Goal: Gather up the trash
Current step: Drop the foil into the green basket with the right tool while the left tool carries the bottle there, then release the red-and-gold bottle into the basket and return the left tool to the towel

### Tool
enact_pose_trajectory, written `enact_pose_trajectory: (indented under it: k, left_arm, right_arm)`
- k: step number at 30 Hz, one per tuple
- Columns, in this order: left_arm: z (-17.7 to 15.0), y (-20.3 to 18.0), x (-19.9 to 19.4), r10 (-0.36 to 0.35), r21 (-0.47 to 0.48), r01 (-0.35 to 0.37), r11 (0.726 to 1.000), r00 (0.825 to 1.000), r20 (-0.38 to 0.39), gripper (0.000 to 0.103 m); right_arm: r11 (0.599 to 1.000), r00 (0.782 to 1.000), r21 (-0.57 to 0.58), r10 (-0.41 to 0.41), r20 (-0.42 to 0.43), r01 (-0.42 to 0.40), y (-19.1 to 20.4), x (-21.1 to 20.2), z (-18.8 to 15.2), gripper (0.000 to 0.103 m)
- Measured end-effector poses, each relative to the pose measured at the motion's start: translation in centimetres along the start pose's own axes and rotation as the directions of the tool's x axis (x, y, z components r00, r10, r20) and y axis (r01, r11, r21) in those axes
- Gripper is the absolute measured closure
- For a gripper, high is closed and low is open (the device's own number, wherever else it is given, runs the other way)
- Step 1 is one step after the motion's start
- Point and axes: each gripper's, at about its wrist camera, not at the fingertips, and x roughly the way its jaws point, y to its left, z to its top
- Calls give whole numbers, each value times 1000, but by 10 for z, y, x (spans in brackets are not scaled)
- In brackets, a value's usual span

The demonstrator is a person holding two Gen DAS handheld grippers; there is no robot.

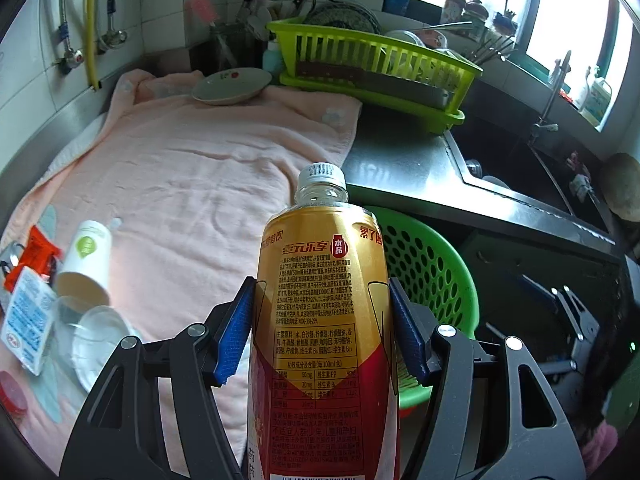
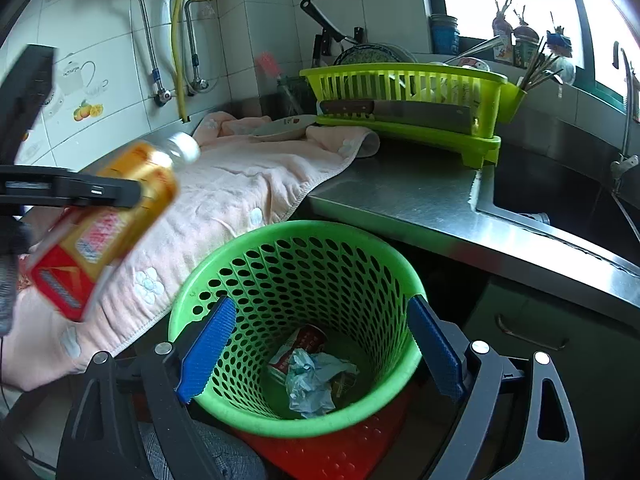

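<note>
Gripping a gold-labelled bottle (image 1: 320, 320), left claw (image 1: 322, 332) clamped on it above the pink towel (image 1: 180, 184). Right claw (image 2: 320, 344) apart, empty, over green basket (image 2: 304, 240) holding crumpled trash (image 2: 312, 376).

Left tongs (image 1: 322, 330) clamped, right tongs (image 2: 320, 344) agape.

One bottle (image 1: 324, 300) – one basket (image 2: 296, 320) – one paper cup (image 1: 86, 264).

A steel counter (image 2: 400, 192) runs ahead of the tongs, a pink towel (image 1: 192, 168) spread over its left part. On the towel, far end — a shallow dish (image 1: 232, 86); near left — a paper cup (image 1: 86, 260), packets (image 1: 26, 312) and a clear lid (image 1: 98, 340). A lime dish rack (image 2: 408, 100) sits on bare steel, ahead right.
</note>
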Motion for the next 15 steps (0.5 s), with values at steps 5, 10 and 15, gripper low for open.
enact_pose_trajectory:
  k: [5, 10, 15]
  left_arm:
    - [3, -17, 27, -10, -25, 10, 1000, 1000, -20, 40]
    - [7, -28, 42, -58, -64, 56, 996, 998, -23, 39]
    - [9, -35, 38, -72, -55, 74, 996, 997, 26, 20]
  right_arm:
    - [1000, 1000, 27, -8, 4, 8, -8, -6, -6, 18]
    - [999, 1000, 34, -19, 1, 19, -14, -8, -8, 18]
    - [999, 1000, 44, -23, 2, 23, -15, -9, -10, 18]
